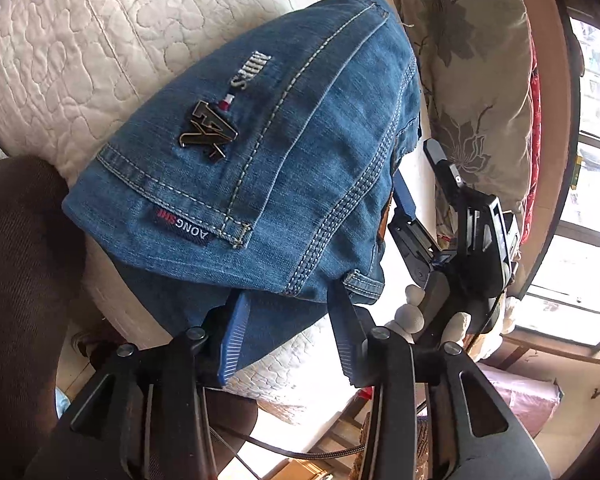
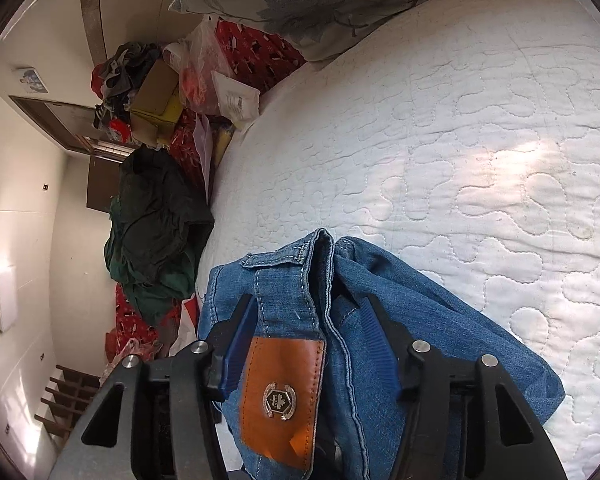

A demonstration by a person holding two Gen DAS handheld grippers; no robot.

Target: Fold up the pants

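On the bed's white quilted cover (image 2: 460, 128) lies the folded blue denim pants (image 1: 260, 168), near edge of the bed, pocket side up with a metal letter badge (image 1: 210, 130) and a small woven label (image 1: 182, 226). Left hand-held gripper (image 1: 290, 320): blue pads apart, just at the pants' near edge; fabric seems to sit between them, but no pad clearly presses it, so it reads as open. Right hand-held gripper (image 2: 312, 320): jaws spread wide, the waistband bunch with its orange leather patch (image 2: 284, 396) lies between the fingers; cannot tell if the pads are pressing the denim. In the left wrist view the right hand-held gripper also shows at the pants' right edge, a white-gloved hand (image 1: 414, 312) behind it.

Containers: a cardboard box (image 2: 158, 92) on the far left clutter pile, contents not visible; a clear plastic bag (image 2: 204, 56) beside it holds something red-orange. Dark green clothing heap (image 2: 156, 220) just left of the bed cover. Floral pillow (image 2: 300, 4) at the far end of the bed. Window (image 1: 592, 200) at right in the left wrist view.
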